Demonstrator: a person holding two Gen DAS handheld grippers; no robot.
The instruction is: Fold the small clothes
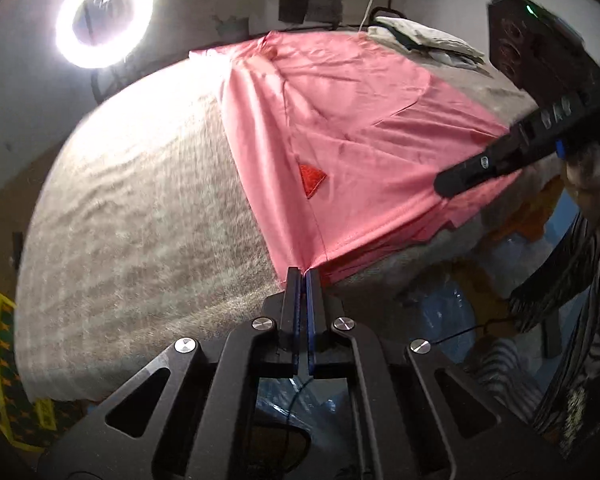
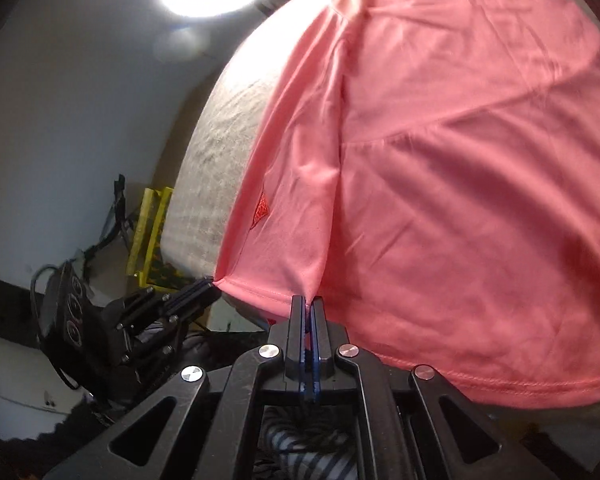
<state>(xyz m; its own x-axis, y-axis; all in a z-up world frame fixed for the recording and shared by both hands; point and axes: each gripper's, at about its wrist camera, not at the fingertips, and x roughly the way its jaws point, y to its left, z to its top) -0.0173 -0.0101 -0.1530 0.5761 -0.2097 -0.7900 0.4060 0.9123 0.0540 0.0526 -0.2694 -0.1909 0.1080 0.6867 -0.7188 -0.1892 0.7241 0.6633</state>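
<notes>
- Pink shirt (image 1: 340, 128): spread across the right part of a grey fuzzy blanket (image 1: 140, 208), its near hem hanging just past the blanket's front edge; a small red triangular patch (image 1: 311, 178) shows on the cloth near the left side seam.
- Left gripper (image 1: 303, 273): fingers pressed together on the near left corner of the shirt hem, the cloth drawn into a taut ridge that runs away from the fingertips. The right wrist view shows the same gripper (image 2: 208, 282) meeting the hem corner (image 2: 220, 283) from the left.
- Right gripper (image 2: 309, 300): fingers closed on a pinch of the hem further along, with folds fanning upward from the grip. In the left wrist view it (image 1: 444, 184) reaches in from the right and lies over the shirt's near right edge.
- Ring light (image 1: 105, 20): lit, standing beyond the far left side of the blanket.
- Folded pale cloth (image 1: 424, 38): lying at the far right corner of the blanket, just beyond the shirt.
- Striped sleeve (image 1: 572, 280): visible at the right edge, behind the right gripper.
</notes>
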